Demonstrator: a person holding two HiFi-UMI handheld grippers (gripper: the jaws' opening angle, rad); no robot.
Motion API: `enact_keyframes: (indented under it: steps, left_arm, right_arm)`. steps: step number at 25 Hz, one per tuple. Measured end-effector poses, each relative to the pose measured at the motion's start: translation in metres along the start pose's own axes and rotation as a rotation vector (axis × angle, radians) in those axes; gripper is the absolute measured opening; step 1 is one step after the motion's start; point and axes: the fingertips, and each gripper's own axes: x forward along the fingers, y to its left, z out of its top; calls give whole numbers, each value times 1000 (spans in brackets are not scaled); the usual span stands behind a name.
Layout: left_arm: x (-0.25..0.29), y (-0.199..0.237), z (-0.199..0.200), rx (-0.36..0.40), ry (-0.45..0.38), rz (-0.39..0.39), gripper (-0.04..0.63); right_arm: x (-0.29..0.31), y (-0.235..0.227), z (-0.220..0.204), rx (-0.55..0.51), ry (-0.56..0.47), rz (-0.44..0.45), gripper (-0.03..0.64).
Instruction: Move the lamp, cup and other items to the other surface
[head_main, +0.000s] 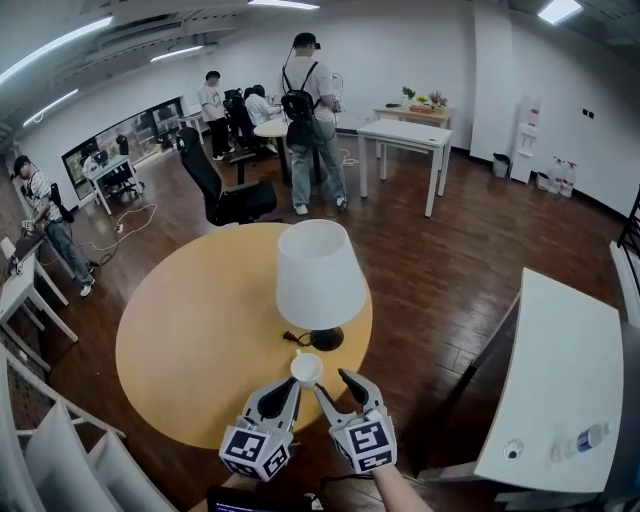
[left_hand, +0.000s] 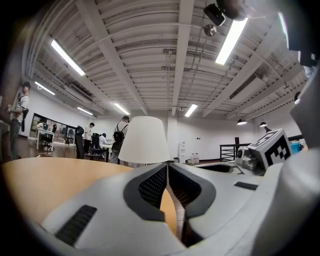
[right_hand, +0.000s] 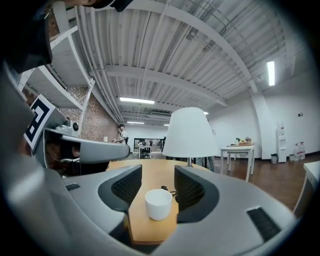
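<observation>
Cup stands untouched between the open right tongs; left tongs seemingly closed.

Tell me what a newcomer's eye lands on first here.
The lamp with its big white shade stands out first, upright on the round wooden table. Next comes the small white cup on the table in front of it, standing untouched between the open fingers of the right gripper. The left gripper sits shut alongside.
</observation>
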Motion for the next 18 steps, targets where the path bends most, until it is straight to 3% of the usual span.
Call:
enact_keyframes:
  steps: [6,12,18]
  left_arm:
    - [3,35,-22,0,44,-3,18]
    - [10,56,-47,1,84,-13,18]
    - [6,79,-53,-11,124,-19,18]
  right_arm:
    - [44,9,-53,5,116,16,276]
    - [79,5,-100,39,175,-10,405]
    - [112,12,-126,29,222,-30,431]
